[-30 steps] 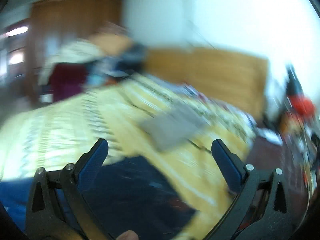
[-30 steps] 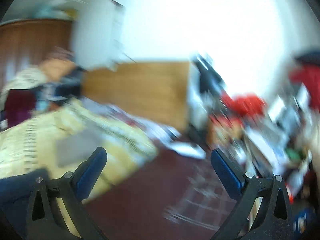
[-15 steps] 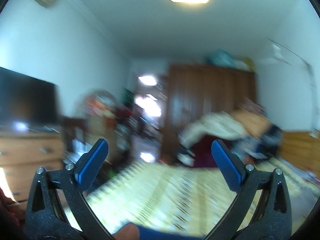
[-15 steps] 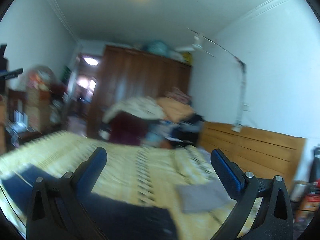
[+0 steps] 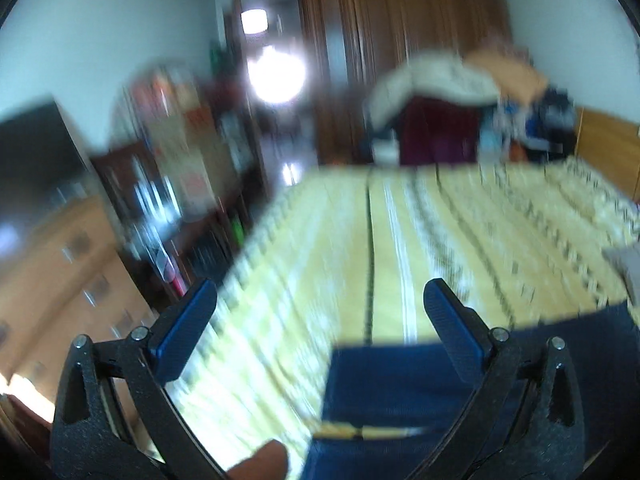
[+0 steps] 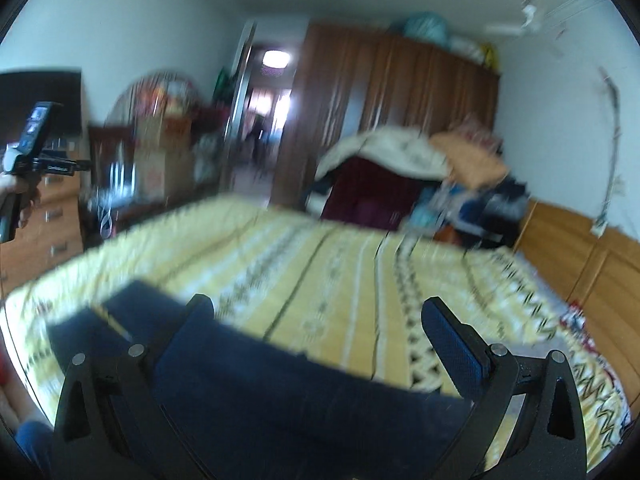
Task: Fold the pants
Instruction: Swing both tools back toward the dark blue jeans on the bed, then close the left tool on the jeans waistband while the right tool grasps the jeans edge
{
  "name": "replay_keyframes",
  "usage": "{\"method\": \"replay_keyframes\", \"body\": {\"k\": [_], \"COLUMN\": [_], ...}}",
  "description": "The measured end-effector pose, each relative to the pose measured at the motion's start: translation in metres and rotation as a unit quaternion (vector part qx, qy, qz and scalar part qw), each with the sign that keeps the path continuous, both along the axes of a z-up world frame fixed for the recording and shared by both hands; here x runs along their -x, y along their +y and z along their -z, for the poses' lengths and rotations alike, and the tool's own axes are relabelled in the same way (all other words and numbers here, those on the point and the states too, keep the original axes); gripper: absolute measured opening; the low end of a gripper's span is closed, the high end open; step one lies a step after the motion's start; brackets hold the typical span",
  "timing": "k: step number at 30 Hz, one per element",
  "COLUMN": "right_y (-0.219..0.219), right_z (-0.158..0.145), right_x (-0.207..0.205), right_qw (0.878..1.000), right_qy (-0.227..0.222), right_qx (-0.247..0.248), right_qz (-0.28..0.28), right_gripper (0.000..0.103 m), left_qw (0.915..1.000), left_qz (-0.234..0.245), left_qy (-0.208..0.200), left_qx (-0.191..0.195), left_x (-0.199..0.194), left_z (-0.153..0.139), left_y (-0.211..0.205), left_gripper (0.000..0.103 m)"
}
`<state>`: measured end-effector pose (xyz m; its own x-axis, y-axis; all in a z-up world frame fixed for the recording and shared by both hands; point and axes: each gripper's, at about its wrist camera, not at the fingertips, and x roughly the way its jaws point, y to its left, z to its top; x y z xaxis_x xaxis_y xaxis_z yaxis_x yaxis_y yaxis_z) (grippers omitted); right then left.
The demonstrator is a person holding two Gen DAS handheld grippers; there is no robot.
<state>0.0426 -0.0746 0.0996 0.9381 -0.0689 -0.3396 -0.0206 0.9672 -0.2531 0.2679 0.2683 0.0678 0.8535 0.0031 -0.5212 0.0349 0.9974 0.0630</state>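
Here we note both tongs held above a yellow patterned bedspread (image 5: 400,240), both frames blurred. Left tongs (image 5: 320,320): blue-padded fingers (image 5: 188,328) spread wide, nothing between them. The dark blue pants (image 5: 400,384) lie flat on the spread just below and ahead of these tongs, reaching from between the fingers off past the right finger; a tan strip shows along their near edge. A fingertip (image 5: 264,460) shows at the bottom, between the tong arms.

Right tongs (image 6: 316,328): also spread wide, gripping nothing. The pants (image 6: 280,392) lie under and between the fingers, extending past the left finger toward the bed's near-left corner. Far left of these tongs we see the other tool, held up in a hand (image 6: 20,196). Well beyond both tongs stand a brown wardrobe (image 6: 380,100) and heaped bedding (image 6: 392,152).
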Motion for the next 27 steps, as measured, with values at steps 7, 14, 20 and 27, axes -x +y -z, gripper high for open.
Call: {"method": "replay_keyframes", "body": {"k": [7,14,20,27], "right_y": [-0.031,-0.049,-0.042,-0.037], "right_z": [0.103,0.167,0.187,0.192], "right_x": [-0.051,-0.091,-0.105,-0.113], "right_qw": [0.995,0.985,0.981,0.980], "right_qy": [0.102,0.167,0.190,0.198], "right_qx": [-0.006,-0.008,-0.013,-0.011], "right_qz": [0.011,0.036,0.035,0.025], "right_gripper": [0.103,0.103,0.103,0.103], "left_qw": [0.9807,0.9578,0.9475,0.9459], "left_qz": [0.053,0.074,0.080,0.086], "left_qy": [0.185,0.268,0.262,0.272], "left_qx": [0.035,0.074,0.165,0.154], "left_x": [-0.071,-0.116,-0.131,-0.134], "left_z": [0.146,0.196,0.207,0.204], "left_y": [-0.010,-0.009,0.006,-0.003], "left_gripper": [0.101,0.083,0.064,0.030]}}
